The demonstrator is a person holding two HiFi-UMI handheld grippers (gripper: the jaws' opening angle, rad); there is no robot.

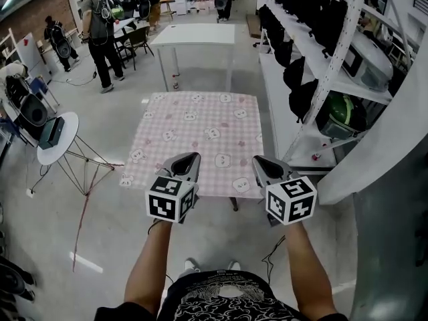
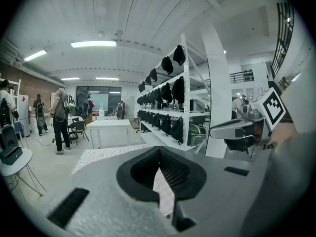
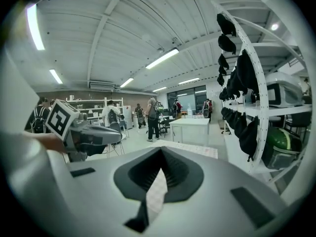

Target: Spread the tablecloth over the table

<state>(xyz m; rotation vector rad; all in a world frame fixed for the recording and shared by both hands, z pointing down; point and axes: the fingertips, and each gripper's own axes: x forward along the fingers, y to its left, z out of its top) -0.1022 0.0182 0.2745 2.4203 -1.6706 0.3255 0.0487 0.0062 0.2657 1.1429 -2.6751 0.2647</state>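
Note:
A pink checked tablecloth [image 1: 200, 126] with small animal prints lies flat over a square table, its near edge hanging just past the table's front. My left gripper [image 1: 189, 156] and right gripper [image 1: 262, 160] hover side by side above the cloth's near part, both pointing away from me, jaws shut and empty. In the left gripper view the left gripper [image 2: 159, 151] shows a sliver of cloth through the slit between its jaws, with the tablecloth [image 2: 103, 154] beyond. The right gripper [image 3: 160, 153] shows the same, and the tablecloth [image 3: 192, 149] lies ahead of it.
A white shelving rack [image 1: 321, 79] with black bags and a green helmet runs along the right. A bare white table [image 1: 194, 35] stands beyond the covered one. A small round side table [image 1: 57, 139] is at the left. Several people [image 1: 100, 25] stand at the back.

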